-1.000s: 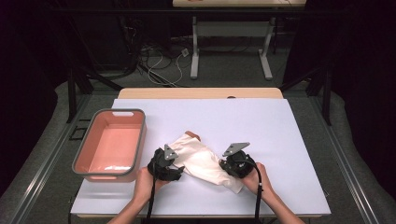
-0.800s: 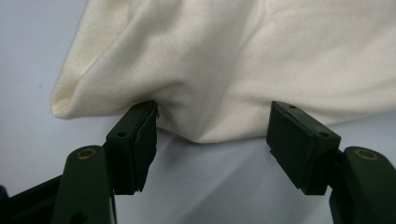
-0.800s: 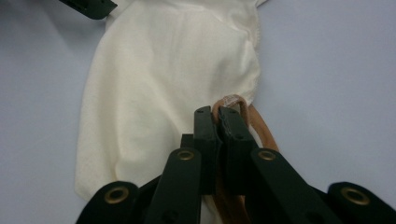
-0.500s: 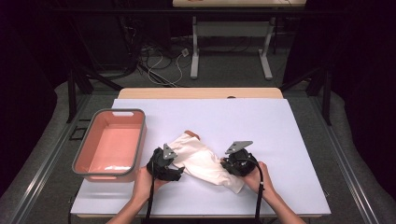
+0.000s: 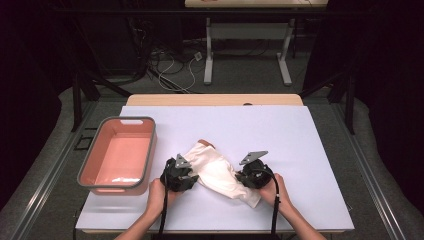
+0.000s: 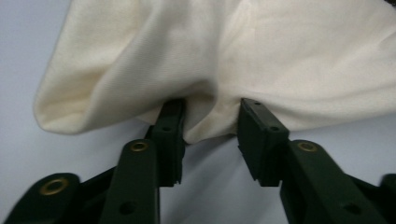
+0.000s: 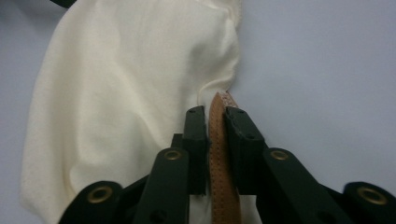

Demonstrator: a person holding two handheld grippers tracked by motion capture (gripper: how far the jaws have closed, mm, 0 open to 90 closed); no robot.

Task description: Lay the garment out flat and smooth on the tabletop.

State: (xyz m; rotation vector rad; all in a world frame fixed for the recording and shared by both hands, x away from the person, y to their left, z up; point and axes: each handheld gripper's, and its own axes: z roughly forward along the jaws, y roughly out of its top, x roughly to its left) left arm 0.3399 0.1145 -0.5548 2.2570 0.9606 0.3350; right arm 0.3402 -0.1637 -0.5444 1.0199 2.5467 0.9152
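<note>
A cream cloth bag [image 5: 216, 169] lies crumpled on the white table [image 5: 280, 135], with a brown leather end [image 5: 206, 144] at its far tip. My left gripper [image 5: 196, 176] sits at the bag's left edge. In the left gripper view its jaws have just been closing around a puckered fold of the cloth [image 6: 208, 100], and a gap remains between them, so the left gripper [image 6: 210, 121] is open. My right gripper [image 5: 239, 178] is at the bag's right side. The right gripper [image 7: 215, 126] has just tightened and is shut on a tan stitched leather strap [image 7: 217, 154] beside the cloth [image 7: 121, 93].
A salmon-pink tray with a grey rim [image 5: 151, 150] stands at the table's left, close to the left hand. A bare wooden strip [image 5: 215, 100] runs along the table's far edge. Beyond it are table legs and cables on the floor.
</note>
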